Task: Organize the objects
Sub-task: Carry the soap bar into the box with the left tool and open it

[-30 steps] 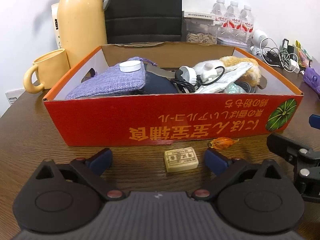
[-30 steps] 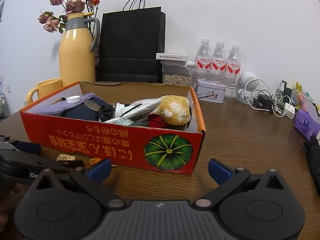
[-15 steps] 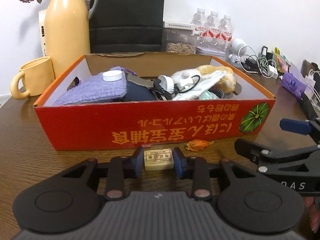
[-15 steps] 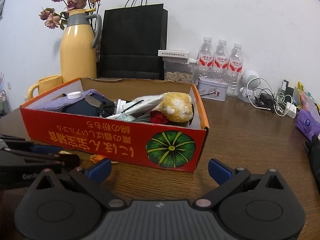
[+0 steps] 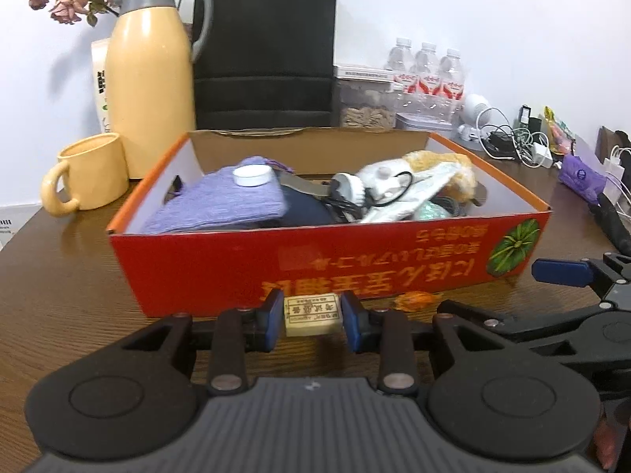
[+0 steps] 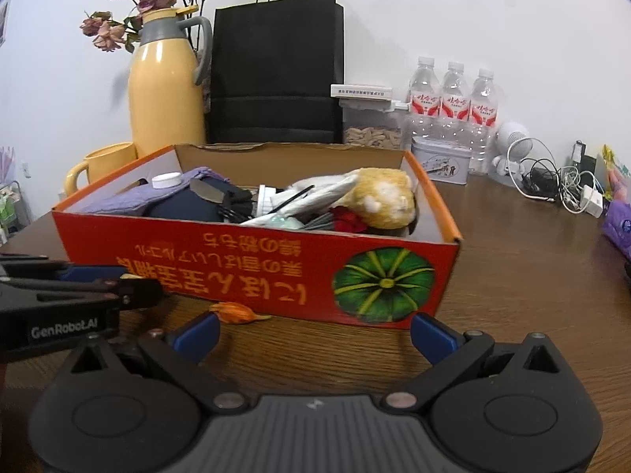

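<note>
My left gripper [image 5: 312, 315] is shut on a small beige eraser-like block [image 5: 311, 314] and holds it just in front of the red cardboard box [image 5: 197, 260]. The box holds a purple pouch [image 5: 221, 201], a white cap [image 5: 252, 175], cables and a plush toy [image 5: 441, 165]. A small orange dried bud [image 5: 414, 299] lies on the table by the box front; it also shows in the right wrist view [image 6: 234, 312]. My right gripper [image 6: 315, 335] is open and empty before the box [image 6: 252, 264], to the right of the left gripper [image 6: 79, 291].
A yellow mug [image 5: 86, 173] and yellow thermos [image 5: 150, 79] stand left behind the box. A black paper bag [image 5: 264, 51], a food jar, water bottles [image 6: 453, 106] and a tin stand at the back. Cables [image 6: 552, 181] and a purple pack [image 5: 581, 177] lie right.
My left gripper closed on the beige block and lifted it off the table. Both views have risen and pulled back a little from the box.
</note>
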### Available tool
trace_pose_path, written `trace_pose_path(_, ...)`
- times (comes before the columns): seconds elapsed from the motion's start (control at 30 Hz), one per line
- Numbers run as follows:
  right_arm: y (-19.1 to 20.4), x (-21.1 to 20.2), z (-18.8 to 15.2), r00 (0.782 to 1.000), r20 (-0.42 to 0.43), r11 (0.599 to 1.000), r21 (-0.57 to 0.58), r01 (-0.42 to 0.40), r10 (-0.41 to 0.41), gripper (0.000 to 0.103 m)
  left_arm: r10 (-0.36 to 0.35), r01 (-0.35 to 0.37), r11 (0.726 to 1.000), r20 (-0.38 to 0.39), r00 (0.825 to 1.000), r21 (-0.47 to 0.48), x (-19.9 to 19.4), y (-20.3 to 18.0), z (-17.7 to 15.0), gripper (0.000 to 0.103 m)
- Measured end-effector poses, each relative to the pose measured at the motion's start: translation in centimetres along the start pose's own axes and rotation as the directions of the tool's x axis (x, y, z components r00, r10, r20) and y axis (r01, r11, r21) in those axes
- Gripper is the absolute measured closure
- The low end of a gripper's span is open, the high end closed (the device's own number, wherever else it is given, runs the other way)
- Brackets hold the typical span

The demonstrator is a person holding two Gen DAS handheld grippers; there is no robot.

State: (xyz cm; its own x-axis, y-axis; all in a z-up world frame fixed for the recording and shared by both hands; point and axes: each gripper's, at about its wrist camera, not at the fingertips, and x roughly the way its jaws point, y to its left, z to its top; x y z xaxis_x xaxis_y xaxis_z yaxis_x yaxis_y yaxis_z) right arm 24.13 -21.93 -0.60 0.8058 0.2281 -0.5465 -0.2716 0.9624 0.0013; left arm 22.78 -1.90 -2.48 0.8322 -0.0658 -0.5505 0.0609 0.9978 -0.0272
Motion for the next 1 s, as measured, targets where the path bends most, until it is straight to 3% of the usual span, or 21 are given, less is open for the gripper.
trace_pose_path(0.23, 2.1, 1.1, 0.5, 1.0, -0.026, 1.0, -0.006, -0.009, 0.009, 0.001, 0.019, -0.019, 1.0, 0.023, 1.0, 0.002, -0.8, 2.1, 0.0, 0.071)
trace_pose_path(0.37, 3.0, 1.8, 0.8, 0.999, -0.039, 1.0, 0.004, -0.016, 0.016, 0.015, 0.029, -0.029, 1.0, 0.031, 0.999, -0.007, -1.1, 3.2, 0.0, 0.071)
trace_pose_path(0.5, 3.4, 2.4, 1.0, 0.998, -0.058, 1.0, 0.027, -0.006, 0.008, 0.022, 0.032, -0.031, 0.999, 0.037, 0.999, -0.023, -1.4, 4.1, 0.0, 0.071)
trace_pose_path(0.53, 3.5, 2.5, 1.0, 0.998, -0.06, 1.0, 0.028, -0.007, 0.008, 0.025, 0.032, -0.031, 0.999, 0.037, 0.999, -0.025, -1.4, 4.2, 0.0, 0.071)
trace_pose_path(0.6, 3.6, 2.6, 1.0, 0.998, -0.069, 0.999, 0.034, 0.001, 0.001, 0.043, 0.031, -0.029, 0.999, 0.038, 0.999, -0.027, -1.6, 4.3, -0.1, 0.071)
trace_pose_path(0.77, 3.6, 2.6, 0.9, 0.998, -0.062, 0.999, 0.041, 0.004, -0.001, 0.063, 0.025, -0.024, 0.999, 0.044, 0.999, -0.025, -1.9, 4.0, -0.3, 0.071)
trace_pose_path(1.0, 3.5, 2.3, 0.8, 0.998, -0.051, 0.998, 0.047, -0.031, 0.034, 0.064, 0.026, -0.025, 0.999, 0.045, 0.999, -0.026, -1.9, 3.9, -0.4, 0.071)
